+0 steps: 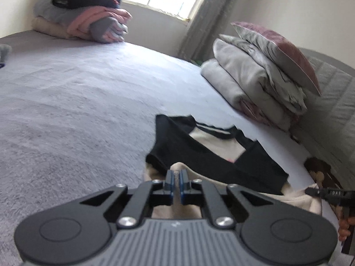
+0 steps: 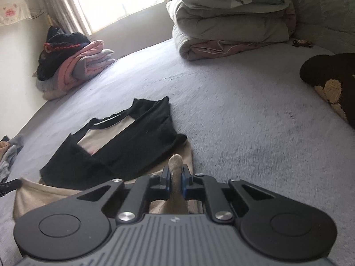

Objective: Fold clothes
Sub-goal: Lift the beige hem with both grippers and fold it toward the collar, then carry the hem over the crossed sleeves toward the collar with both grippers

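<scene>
A beige shirt with black sleeves and collar (image 1: 213, 155) lies flat on the grey bed cover (image 1: 77, 99), its sleeves folded in over the chest. My left gripper (image 1: 176, 173) is shut on the beige hem, with a fold of cloth pinched between the blue pads. In the right wrist view the same shirt (image 2: 124, 141) lies ahead and to the left. My right gripper (image 2: 176, 168) is shut on the other end of the hem, and a tuft of beige cloth sticks up between its fingers. The right gripper's tip (image 1: 310, 191) shows at the right edge of the left wrist view.
A stack of folded clothes (image 2: 71, 66) sits at the far corner by the window. Folded duvets and a pillow (image 2: 228, 22) are piled against the headboard. A brown plush item (image 2: 332, 77) lies at the right, and loose clothes (image 2: 8, 155) at the left edge.
</scene>
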Motion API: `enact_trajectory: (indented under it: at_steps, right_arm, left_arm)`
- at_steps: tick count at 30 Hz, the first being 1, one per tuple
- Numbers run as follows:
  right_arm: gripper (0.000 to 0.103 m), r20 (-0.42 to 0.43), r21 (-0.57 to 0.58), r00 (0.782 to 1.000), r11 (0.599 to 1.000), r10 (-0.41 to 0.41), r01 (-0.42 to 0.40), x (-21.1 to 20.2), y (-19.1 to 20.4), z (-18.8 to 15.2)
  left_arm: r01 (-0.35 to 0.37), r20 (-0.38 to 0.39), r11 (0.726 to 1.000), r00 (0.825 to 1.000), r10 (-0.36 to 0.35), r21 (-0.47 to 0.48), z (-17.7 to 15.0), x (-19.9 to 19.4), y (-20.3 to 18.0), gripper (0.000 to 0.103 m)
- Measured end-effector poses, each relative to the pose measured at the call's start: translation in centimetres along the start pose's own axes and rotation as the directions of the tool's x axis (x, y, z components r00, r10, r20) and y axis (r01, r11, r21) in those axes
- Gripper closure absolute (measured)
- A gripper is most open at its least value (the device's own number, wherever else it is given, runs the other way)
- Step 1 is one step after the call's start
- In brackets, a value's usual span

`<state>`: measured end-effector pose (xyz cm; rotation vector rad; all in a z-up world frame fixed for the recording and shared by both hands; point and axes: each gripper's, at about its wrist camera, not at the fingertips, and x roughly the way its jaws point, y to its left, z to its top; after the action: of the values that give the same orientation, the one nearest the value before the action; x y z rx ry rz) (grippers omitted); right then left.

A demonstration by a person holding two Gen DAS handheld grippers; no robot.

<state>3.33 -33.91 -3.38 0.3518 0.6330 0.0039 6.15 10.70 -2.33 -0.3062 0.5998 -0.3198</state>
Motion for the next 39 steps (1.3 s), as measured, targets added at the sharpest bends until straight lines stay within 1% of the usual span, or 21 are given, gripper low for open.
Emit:
enact_trajectory:
  at_steps: [2,4,7,10,13,14,15,16,17,19,21,22,25,27,29,32,34,36,39]
  right_arm:
    - [0.093,-0.003,-0.007,1.0,1.0,-0.017,0.017,1.0,0.2,0.0]
    - [0.093,-0.011,-0.017,0.999,0.999,-0.036,0.036,2.0,0.2,-0.1]
    - [0.093,-0.046,-0.042,0.996,0.997,-0.074,0.072,3.4,0.3,-0.8]
    - [0.093,-0.039,-0.058,0.996,0.995,-0.078,0.076,3.3,0.4,-0.9]
    - [0.088,-0.026,-0.031,0.998,0.998,-0.064,0.063,2.5,0.2,-0.5]
    - [0.086,-0.017,-0.012,0.998,0.998,-0.056,0.056,2.1,0.0,-0.3]
    - [0.082,-0.006,0.006,0.999,0.999,-0.048,0.048,1.7,-0.1,-0.2]
    - [0.079,0.01,0.017,0.999,0.999,-0.043,0.042,1.2,-0.2,0.0]
    - [0.079,0.025,0.018,0.999,0.999,-0.036,0.035,0.8,-0.2,0.2]
    - [0.078,0.04,0.009,0.999,1.0,-0.013,0.013,0.0,0.0,0.4]
    - [0.075,0.036,-0.02,0.999,1.0,0.002,-0.001,-0.5,0.4,0.3]
    - [0.073,0.031,-0.04,1.0,0.999,0.003,-0.001,-0.7,0.7,0.3]
    - [0.071,0.006,-0.075,1.0,0.997,-0.015,0.015,-1.2,0.8,0.1]
    - [0.071,-0.005,-0.041,1.0,0.999,-0.03,0.03,-1.6,-0.1,0.2]
    - [0.071,0.003,0.022,0.999,0.999,-0.032,0.032,-2.2,-1.6,0.4]
    - [0.071,0.02,0.114,1.0,0.994,-0.004,0.001,-3.0,-3.8,0.7]
    - [0.071,0.014,0.167,0.999,0.985,0.044,-0.046,-3.2,-4.9,0.7]
    - [0.071,-0.014,0.19,0.996,0.978,0.085,-0.081,-2.8,-5.3,0.5]
    - [0.071,-0.062,0.148,0.995,0.986,0.082,-0.072,-1.8,-4.4,0.2]
  left_arm:
    - [-0.023,-0.004,1.0,1.0,0.023,-0.01,-0.2,0.4,0.1,0.098]
    - [-0.05,-0.026,0.999,0.998,0.05,-0.01,-0.5,1.0,0.3,0.098]
    - [-0.093,-0.086,0.996,0.992,0.093,0.002,-1.3,2.5,0.3,0.098]
    - [-0.093,-0.105,0.996,0.99,0.095,0.016,-1.7,3.0,0.2,0.097]
    - [-0.08,-0.096,0.997,0.992,0.082,0.022,-1.5,2.6,0.0,0.094]
    - [-0.069,-0.089,0.998,0.994,0.069,0.008,-1.3,2.3,0.2,0.089]
    - [-0.058,-0.081,0.998,0.995,0.057,-0.009,-1.1,2.0,0.3,0.087]
    - [-0.047,-0.073,0.999,0.996,0.045,-0.027,-0.9,1.7,0.5,0.08]
    - [-0.036,-0.064,0.998,0.997,0.033,-0.044,-0.8,1.4,0.7,0.075]
    - [-0.007,-0.056,0.997,0.998,0.003,-0.074,-0.6,1.3,1.0,0.072]
    - [0.017,-0.079,0.995,0.997,-0.024,-0.096,-0.6,1.7,1.1,0.07]
    - [0.018,-0.087,0.995,0.996,-0.027,-0.099,-0.7,1.8,1.0,0.07]
    - [0.008,-0.102,0.998,0.995,-0.015,-0.066,-1.0,2.2,0.5,0.069]
    - [0.004,-0.107,0.999,0.994,-0.008,-0.04,-1.2,2.3,0.1,0.069]
    - [0.009,-0.105,1.0,0.994,-0.01,-0.012,-1.2,2.3,-0.2,0.069]
    - [0.027,-0.111,0.999,0.994,-0.024,0.024,-1.0,2.2,-0.5,0.069]
    - [0.031,-0.124,0.999,0.992,-0.026,0.037,-1.0,2.4,-0.5,0.069]
    - [0.03,-0.137,0.999,0.99,-0.024,0.041,-1.0,2.6,-0.3,0.07]
    - [0.032,-0.15,0.999,0.988,-0.027,0.032,-1.2,2.8,0.0,0.071]
